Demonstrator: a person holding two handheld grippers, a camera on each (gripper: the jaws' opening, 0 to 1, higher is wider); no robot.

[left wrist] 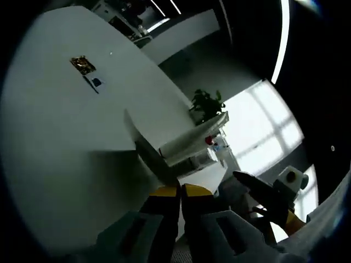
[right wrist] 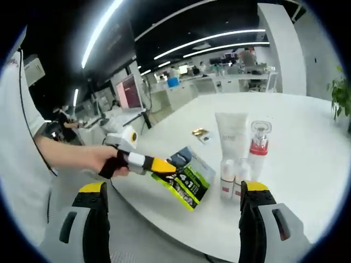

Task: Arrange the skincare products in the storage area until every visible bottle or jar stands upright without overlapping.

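Four skincare products (right wrist: 239,159) stand upright together on the white worktop (right wrist: 307,142), beside a green packet (right wrist: 186,178). Right gripper (right wrist: 174,198) fingers gape wide; left gripper (left wrist: 180,198) fingers are pressed together, empty.

Table (right wrist: 307,164): white.
Tube (right wrist: 231,136): white.
Pump bottle (right wrist: 259,147): clear top, red band.
Small bottles (right wrist: 233,178): white, red bases.
Pouch (right wrist: 186,176): black, green and blue print.
Left gripper (right wrist: 164,165): yellow tips, black body.
Plant (left wrist: 207,104): dark green.

A large white round table (right wrist: 307,142) fills the frame's right half; centre, a white tube (right wrist: 231,134), a red-collared pump bottle (right wrist: 258,148), two small white bottles (right wrist: 227,178) and a green-black pouch (right wrist: 186,178) rest on it.
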